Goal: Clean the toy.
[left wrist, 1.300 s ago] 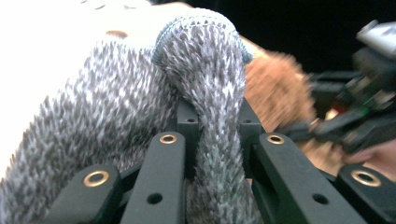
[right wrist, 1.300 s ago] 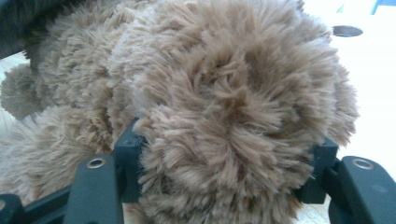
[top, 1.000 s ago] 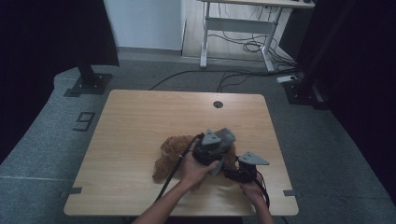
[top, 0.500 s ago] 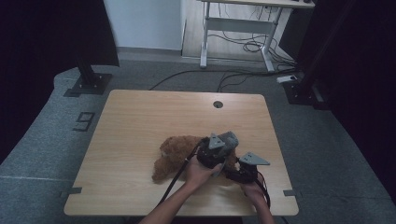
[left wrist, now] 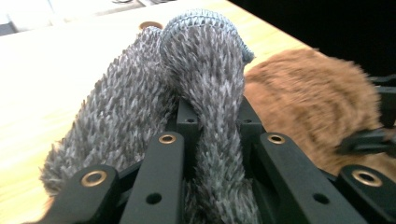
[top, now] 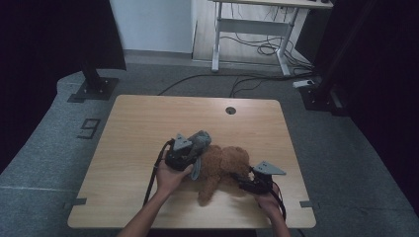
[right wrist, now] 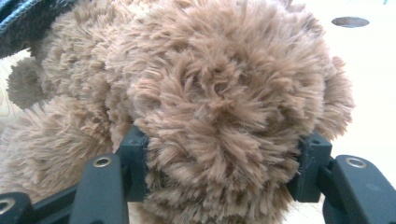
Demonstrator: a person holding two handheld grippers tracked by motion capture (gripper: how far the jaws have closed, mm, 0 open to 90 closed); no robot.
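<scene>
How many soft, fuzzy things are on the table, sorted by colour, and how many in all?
Brown: 1, the plush toy, with the right gripper clamped on it.
Grey: 1, the furry fabric piece, pinched in the left gripper beside the toy.
Total: 2

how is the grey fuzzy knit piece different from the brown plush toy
The grey fuzzy knit piece is grey, narrow and limp, pinched in the left gripper. The brown plush toy is brown, bulkier and curly-furred, lying on the wooden table with the right gripper around it. Both are soft and fuzzy.
</scene>
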